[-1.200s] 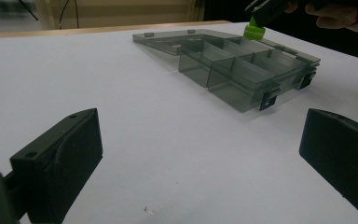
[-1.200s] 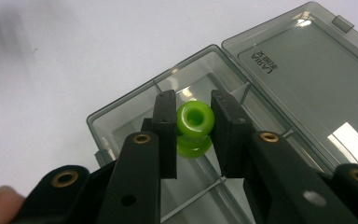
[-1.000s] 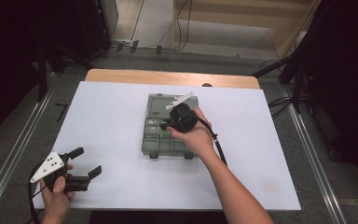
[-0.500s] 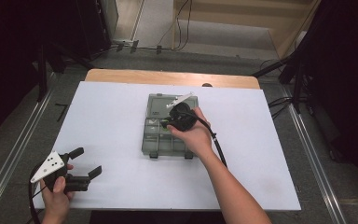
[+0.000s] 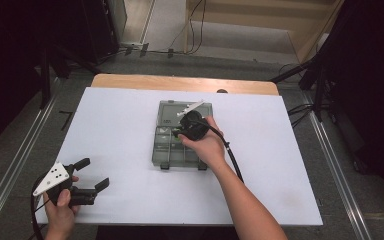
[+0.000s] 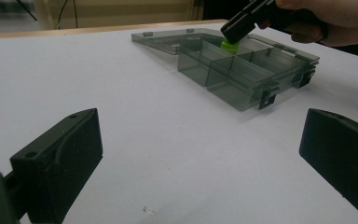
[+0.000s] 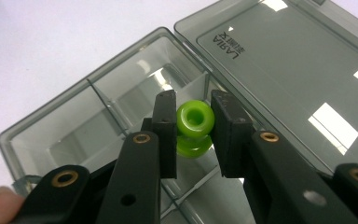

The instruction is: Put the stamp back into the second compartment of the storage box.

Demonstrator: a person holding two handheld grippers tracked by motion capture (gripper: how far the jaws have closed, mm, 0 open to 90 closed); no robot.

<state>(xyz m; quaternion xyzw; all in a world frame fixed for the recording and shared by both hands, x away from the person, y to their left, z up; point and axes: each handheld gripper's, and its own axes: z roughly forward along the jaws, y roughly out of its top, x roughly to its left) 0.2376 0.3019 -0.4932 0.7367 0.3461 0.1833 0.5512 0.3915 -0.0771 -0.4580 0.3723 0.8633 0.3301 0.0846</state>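
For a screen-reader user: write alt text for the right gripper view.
The right tool pinches a bright green ring between its black jaws over an open smoky-grey compartment box, whose lid lies flat beside it.

We see a white sheet (image 5: 120, 130) covering the bench, whose bare wooden edge (image 5: 145, 82) shows along the far side. Beyond it, cables (image 5: 195, 25) trail across the grey floor (image 5: 230, 40), with metal rails (image 5: 10, 170) flanking both sides.

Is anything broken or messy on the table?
Nothing stands out. The grey box lies flat with its lid open, and the right gripper pinches a green ring over a compartment. The left gripper rests open, apart from the box.
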